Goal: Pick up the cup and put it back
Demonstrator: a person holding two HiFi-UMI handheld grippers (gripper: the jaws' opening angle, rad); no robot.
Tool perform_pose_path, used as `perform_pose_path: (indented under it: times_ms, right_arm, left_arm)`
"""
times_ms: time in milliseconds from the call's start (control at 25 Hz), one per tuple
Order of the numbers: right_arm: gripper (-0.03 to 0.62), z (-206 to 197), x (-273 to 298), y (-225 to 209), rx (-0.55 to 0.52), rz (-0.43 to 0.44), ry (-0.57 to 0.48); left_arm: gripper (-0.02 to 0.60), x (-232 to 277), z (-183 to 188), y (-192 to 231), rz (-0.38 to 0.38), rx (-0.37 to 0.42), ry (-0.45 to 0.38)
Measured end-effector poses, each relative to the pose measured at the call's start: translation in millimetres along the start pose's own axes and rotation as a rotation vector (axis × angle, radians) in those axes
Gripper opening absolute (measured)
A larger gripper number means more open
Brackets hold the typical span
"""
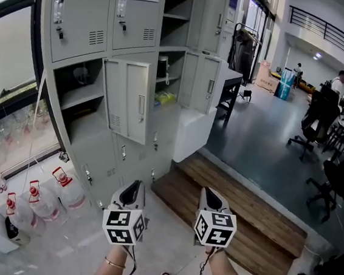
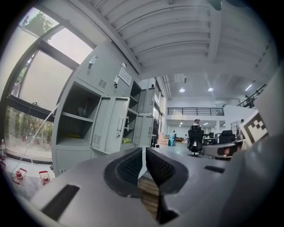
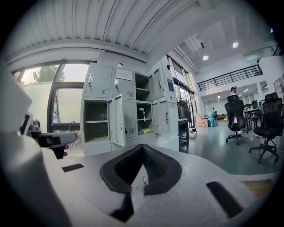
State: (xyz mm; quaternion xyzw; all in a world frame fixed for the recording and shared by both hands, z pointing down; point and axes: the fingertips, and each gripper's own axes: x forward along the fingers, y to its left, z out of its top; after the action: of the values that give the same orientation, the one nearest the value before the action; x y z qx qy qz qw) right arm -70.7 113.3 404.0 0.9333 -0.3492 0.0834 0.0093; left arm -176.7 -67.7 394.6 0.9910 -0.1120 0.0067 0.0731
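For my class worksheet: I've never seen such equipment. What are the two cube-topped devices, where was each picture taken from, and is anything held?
A person holds two hand-held grabbers, each with two jaws: the left gripper and the right gripper. The marked cubes are part of them. One picture comes from a camera on the person's head; the other two from cameras riding on the grippers. Both are closed, holding nothing. Ahead stand grey lockers, with water bottles and a wooden platform on the floor.

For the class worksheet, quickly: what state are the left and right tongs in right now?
Left tongs: closed, holding nothing.
Right tongs: closed, holding nothing.
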Motion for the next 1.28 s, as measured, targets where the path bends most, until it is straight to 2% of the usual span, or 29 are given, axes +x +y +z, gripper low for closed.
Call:
perform_pose_path:
  times_ms: [360,720,840,1280]
  right_arm:
    - [-0.008,7.0,57.7,-53.7,0.010,0.028,0.012]
    - [-0.008,9.2,107.6,-95.9,0.037,0.050,0.014]
    - [-0.008,11.1,124.4,-101.5,0.022,0.070,0.016]
    - [-0.008,3.0,175.2,-107.4,0.023,0.109,0.044]
  left_arm:
    - [0.026,67.9,-2.3,-13.3,0.046,-0.009,0.006]
    - [0.026,126.3,-6.7,-29.2,0.053,0.009,0.020]
    - [0.026,146.0,-9.5,-29.8,0.057,-0.005,0.028]
    - [0.026,195.9,-14.3,-24.4,0.066,0.023,0.051]
